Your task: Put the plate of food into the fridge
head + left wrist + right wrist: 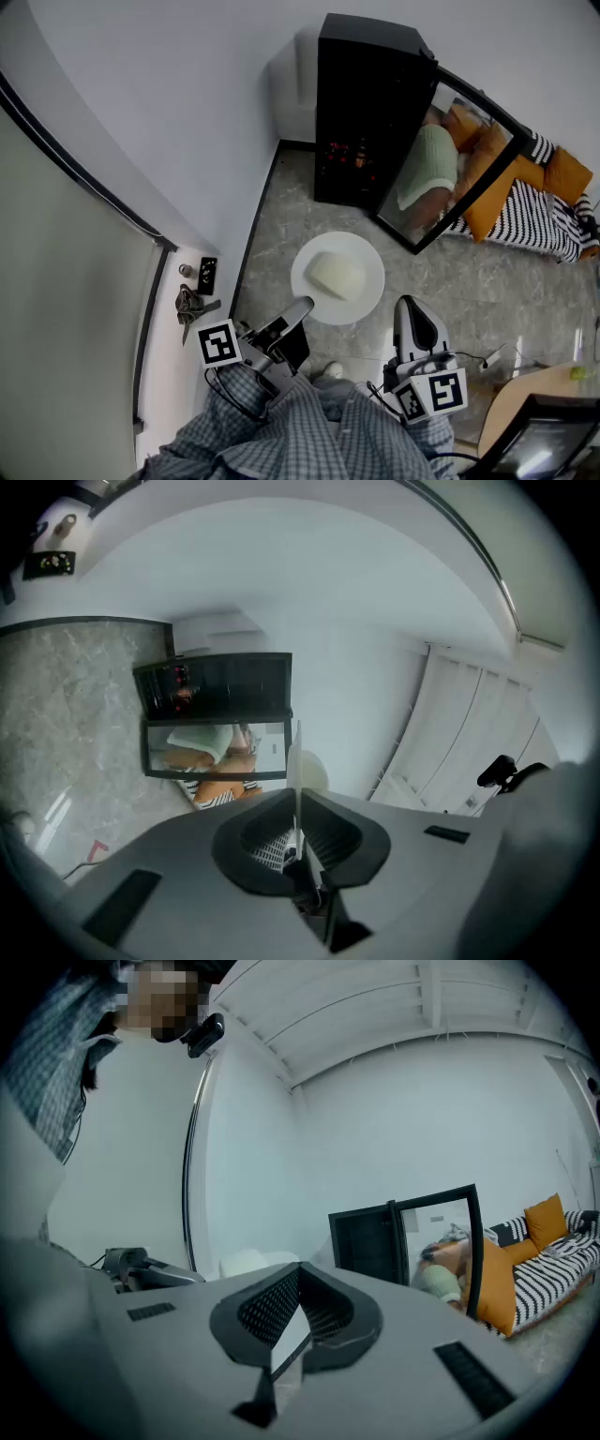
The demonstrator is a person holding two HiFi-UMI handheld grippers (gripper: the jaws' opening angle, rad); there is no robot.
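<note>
Plate (364,302): carried above the floor, pale food (337,275) on it, well short of the fridge.
Left tongs (300,309): clamped on its near-left rim.
Right tongs (405,314): pinched tight on the right rim.
Fridge (361,94): ahead, glass door (450,169) open.
To do: approach, shelve the plate.
Unclear: the inside is dark, so I can't make out a free shelf.

Orange cushions (568,174) on striped sofa (539,223), keys (191,305) on white ledge (173,361)

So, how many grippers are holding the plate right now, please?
2. The left gripper is shut on the near-left rim of the plate; the right gripper is shut on its near-right rim.
</note>
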